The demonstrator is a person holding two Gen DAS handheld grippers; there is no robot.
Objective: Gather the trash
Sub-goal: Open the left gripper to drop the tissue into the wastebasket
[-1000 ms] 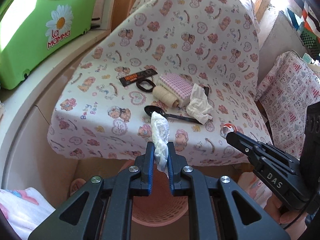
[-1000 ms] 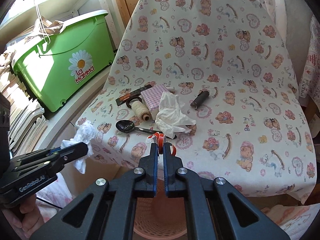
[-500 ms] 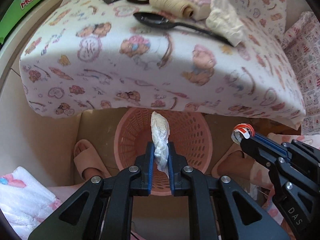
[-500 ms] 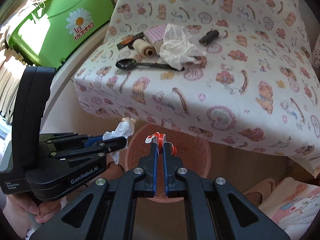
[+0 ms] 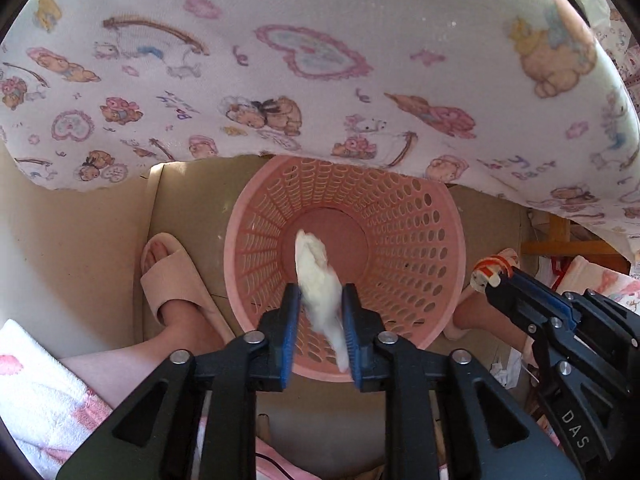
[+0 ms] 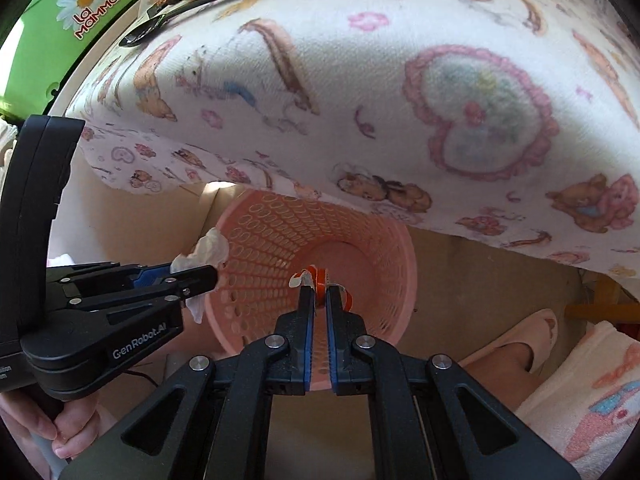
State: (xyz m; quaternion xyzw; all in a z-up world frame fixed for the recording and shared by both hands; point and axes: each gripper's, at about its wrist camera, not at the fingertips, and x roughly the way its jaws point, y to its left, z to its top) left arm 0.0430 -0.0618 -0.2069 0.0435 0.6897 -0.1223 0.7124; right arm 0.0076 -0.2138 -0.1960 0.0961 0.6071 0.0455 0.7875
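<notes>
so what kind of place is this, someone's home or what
Most likely a lived-in home room: a teddy-bear print cloth over furniture, a pink plastic basket on the floor as the bin, and a slippered foot beside it.

A green plastic bin [image 6: 36, 40] up and to the left of the pink basket [image 6: 384, 280] carries a daisy logo with the words "La MaMMa" in red. Just left of the basket, the black body of the left gripper [image 6: 198, 276] is marked "GenRobot.AI" in pale letters. In the left wrist view, the letters "DAS" run along the black casing of the right gripper [image 5: 490, 274], to the right of the basket [image 5: 240, 240].
</notes>
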